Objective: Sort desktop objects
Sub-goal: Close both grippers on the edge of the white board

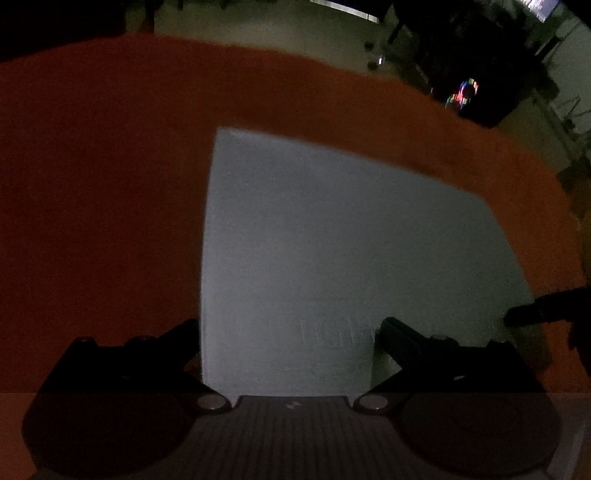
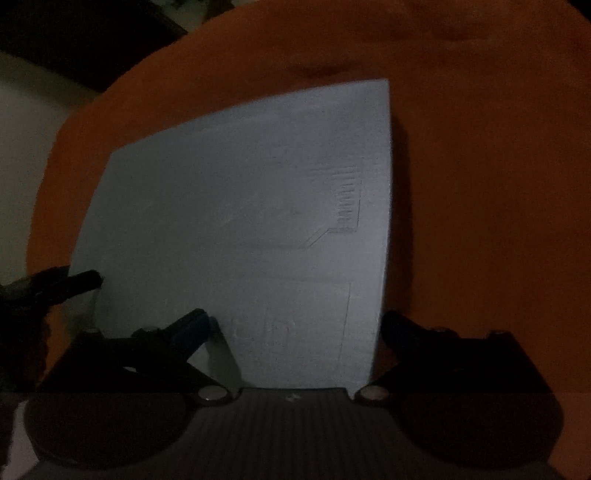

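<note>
A flat pale grey-white sheet (image 1: 332, 251) lies on an orange table surface (image 1: 92, 184). My left gripper (image 1: 288, 332) is open, its two dark fingers straddling the sheet's near left corner. In the right wrist view the same sheet (image 2: 240, 221) shows faint embossed lines. My right gripper (image 2: 295, 325) is open, its fingers straddling the sheet's near right corner. The right gripper's finger (image 1: 535, 310) shows at the right edge of the left wrist view, and the left gripper's finger (image 2: 74, 282) at the left of the right wrist view.
The scene is dim. The orange surface (image 2: 480, 184) ends in a curved far edge. Beyond it in the left wrist view lie a pale floor (image 1: 277, 26) and dark furniture with small coloured lights (image 1: 461, 92).
</note>
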Available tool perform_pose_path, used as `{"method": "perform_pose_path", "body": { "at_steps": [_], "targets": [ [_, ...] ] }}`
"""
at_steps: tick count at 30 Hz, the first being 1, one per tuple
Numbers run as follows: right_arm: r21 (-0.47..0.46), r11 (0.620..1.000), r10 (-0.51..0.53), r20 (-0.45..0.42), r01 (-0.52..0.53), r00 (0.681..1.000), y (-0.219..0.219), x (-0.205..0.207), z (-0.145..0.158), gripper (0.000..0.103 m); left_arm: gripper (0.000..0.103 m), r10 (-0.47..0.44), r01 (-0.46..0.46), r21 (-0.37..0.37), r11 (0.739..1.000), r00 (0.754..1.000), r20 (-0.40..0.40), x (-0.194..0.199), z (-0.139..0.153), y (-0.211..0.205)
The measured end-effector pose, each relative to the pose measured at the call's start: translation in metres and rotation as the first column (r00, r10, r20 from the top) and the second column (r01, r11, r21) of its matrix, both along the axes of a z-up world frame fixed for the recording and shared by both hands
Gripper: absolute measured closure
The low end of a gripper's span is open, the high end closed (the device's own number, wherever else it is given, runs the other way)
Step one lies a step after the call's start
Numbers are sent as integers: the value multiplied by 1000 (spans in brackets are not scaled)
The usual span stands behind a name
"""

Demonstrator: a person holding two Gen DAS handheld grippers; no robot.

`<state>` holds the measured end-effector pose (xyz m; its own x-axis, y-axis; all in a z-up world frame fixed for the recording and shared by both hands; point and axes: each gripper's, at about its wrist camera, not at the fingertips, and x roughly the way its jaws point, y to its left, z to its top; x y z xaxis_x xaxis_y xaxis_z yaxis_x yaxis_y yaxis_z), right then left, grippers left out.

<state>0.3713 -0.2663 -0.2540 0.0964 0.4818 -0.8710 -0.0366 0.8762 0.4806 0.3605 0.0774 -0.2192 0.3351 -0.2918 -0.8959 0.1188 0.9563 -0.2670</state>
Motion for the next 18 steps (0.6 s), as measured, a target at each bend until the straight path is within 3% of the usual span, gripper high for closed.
{"method": "perform_pose_path", "body": {
  "at_steps": [2, 11, 18],
  "targets": [
    [17, 1000, -7, 37, 6, 999, -4, -4, 13, 0, 0, 10, -10, -13, 1000, 1000, 7, -3, 9, 4],
    [33, 999, -32, 48, 30, 998, -15, -27, 39, 0, 0, 27, -26, -33, 999, 999, 21, -25, 37, 11],
    [35, 999, -35, 92, 32, 995, -17, -56, 60, 0, 0, 14, -12, -26, 1000, 997, 75, -47, 70, 7]
  ]
}}
